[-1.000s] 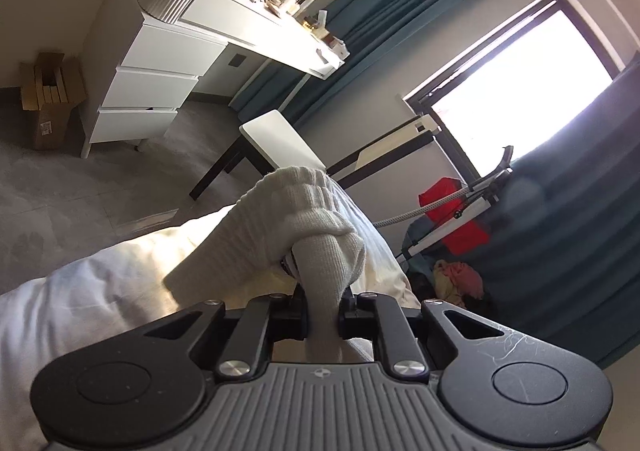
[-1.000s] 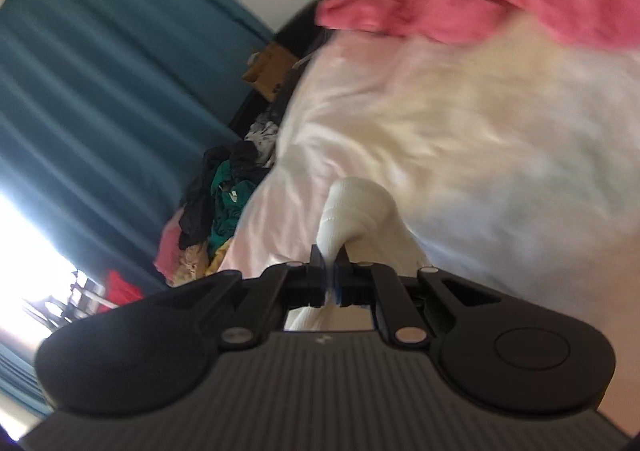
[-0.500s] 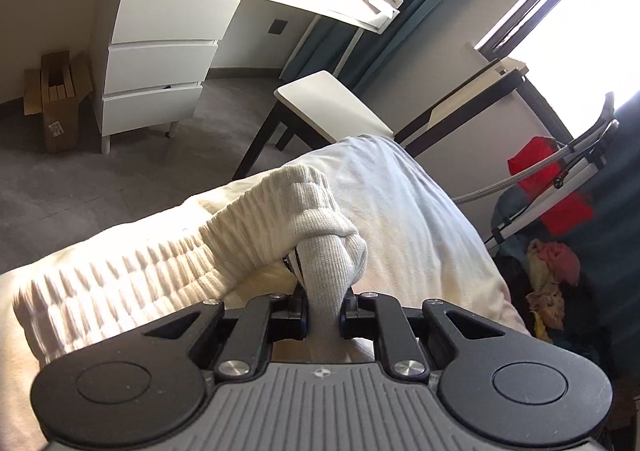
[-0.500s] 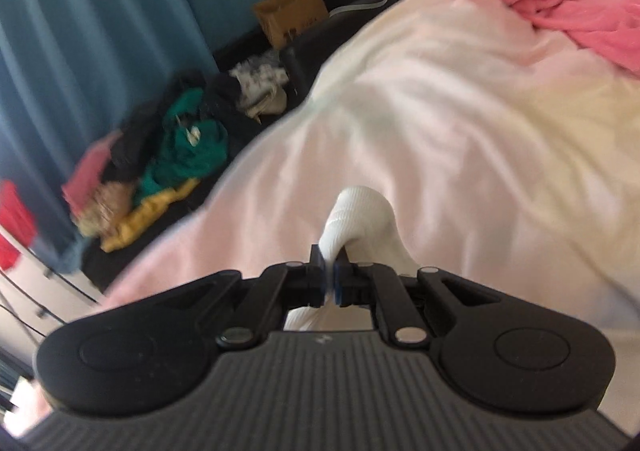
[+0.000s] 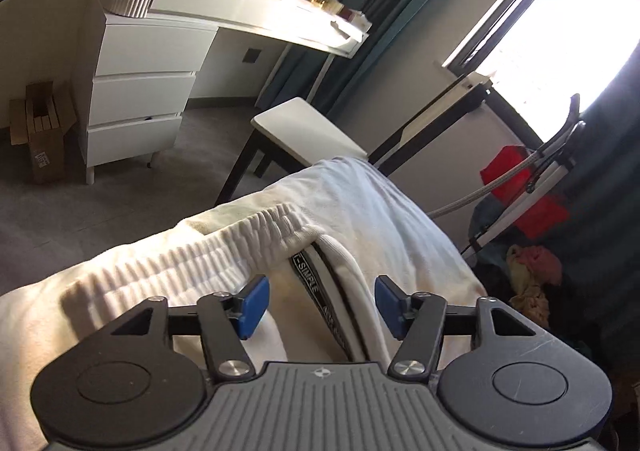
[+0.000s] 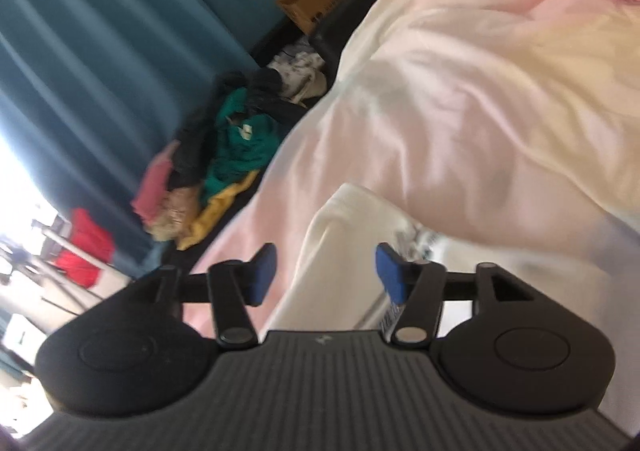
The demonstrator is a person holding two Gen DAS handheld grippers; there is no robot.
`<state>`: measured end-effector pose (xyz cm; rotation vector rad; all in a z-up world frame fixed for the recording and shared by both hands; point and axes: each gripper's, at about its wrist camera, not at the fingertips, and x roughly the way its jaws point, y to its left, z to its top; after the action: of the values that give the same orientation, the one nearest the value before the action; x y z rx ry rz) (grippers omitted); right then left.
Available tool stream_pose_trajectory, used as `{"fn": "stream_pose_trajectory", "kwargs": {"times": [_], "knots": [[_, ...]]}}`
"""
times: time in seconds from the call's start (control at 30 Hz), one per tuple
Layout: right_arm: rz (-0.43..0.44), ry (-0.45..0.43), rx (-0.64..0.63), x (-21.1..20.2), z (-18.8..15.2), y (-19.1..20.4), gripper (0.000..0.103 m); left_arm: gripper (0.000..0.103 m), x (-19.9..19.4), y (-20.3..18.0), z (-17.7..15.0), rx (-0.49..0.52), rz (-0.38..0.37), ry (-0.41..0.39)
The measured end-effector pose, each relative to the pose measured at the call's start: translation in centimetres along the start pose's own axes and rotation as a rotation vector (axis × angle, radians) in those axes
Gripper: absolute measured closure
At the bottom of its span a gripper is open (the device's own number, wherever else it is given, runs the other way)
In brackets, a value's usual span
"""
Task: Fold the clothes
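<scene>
Across the bed point(image 6: 460, 99) lay the white garment point(image 5: 224, 251), beneath my left claw point(image 5: 318, 307) and right claw point(image 6: 326, 271), both spread wide and gripping nothing, I judged so the fold could settle.

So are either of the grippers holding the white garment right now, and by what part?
Nothing is held. The left gripper and right gripper are both open, and the white garment lies on the bed between their spread fingers.
</scene>
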<state>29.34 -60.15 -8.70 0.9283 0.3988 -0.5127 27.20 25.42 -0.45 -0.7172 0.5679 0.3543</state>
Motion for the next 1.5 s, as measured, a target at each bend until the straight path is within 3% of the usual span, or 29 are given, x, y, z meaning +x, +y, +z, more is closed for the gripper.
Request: {"fn": "stream_pose_trajectory", "kwargs": {"times": [0.07,0.2,0.37,0.5,0.7,0.8,0.83,0.9,0.93,1.0,1.03,1.07,1.1,1.17,1.37,1.5], "knots": [[0.046,-0.006,0.059,-3.3,-1.2,-1.3,0.044,0.022,-2.7,1.1,-1.8,-0.038,-0.054,-0.006],[0.102,0.047,0.201,-8.4,-4.8,-5.1,0.044,0.022,-6.4,3.7,-6.3,-0.113,-0.164,0.06],[0.122,0.09,0.302,-11.6,-7.6,-8.8,0.044,0.022,-7.9,6.3,-8.4,-0.177,-0.155,0.161],[0.15,0.122,0.312,-11.2,-8.5,-10.6,0.045,0.021,-7.2,8.1,-8.5,-0.217,-0.166,0.195],[0.17,0.153,0.344,-7.2,-9.3,-12.4,0.045,0.023,-1.9,10.3,-8.7,-0.376,-0.164,0.222],[0.192,0.138,0.326,-4.5,-9.2,-12.6,0.044,0.025,0.2,10.3,-6.8,-0.385,-0.13,0.172],[0.195,0.116,0.311,-3.8,-9.2,-12.4,0.046,0.028,0.8,10.2,-6.0,-0.379,-0.124,0.151],[0.201,0.077,0.287,-2.8,-9.0,-12.1,0.045,0.05,1.8,9.7,-4.6,-0.347,-0.091,0.123],[0.204,0.058,0.274,-2.3,-8.9,-11.9,0.045,0.056,2.1,9.6,-4.1,-0.334,-0.068,0.127],[0.194,0.03,0.268,-1.5,-8.7,-11.9,0.056,0.07,2.0,9.6,-3.2,-0.349,-0.052,0.14],[0.185,0.021,0.269,-1.3,-8.6,-12.0,0.077,0.073,2.0,9.7,-2.8,-0.357,-0.044,0.147],[0.18,0.018,0.263,-1.1,-8.5,-12.0,0.087,0.079,2.0,9.7,-2.4,-0.364,-0.037,0.154],[0.179,0.019,0.247,-1.1,-8.3,-12.0,0.089,0.084,2.0,9.7,-2.0,-0.372,-0.029,0.16],[0.176,0.016,0.236,-2.4,-8.1,-11.6,0.09,0.088,1.6,9.5,-1.1,-0.372,-0.021,0.17],[0.167,0.018,0.182,-7.1,-7.6,-10.8,0.09,0.089,-3.5,7.0,2.7,-0.223,-0.069,0.119],[0.178,0.044,0.162,-11.4,-7.6,-10.5,0.09,0.089,-8.1,7.6,4.8,-0.112,-0.069,0.086]]}}
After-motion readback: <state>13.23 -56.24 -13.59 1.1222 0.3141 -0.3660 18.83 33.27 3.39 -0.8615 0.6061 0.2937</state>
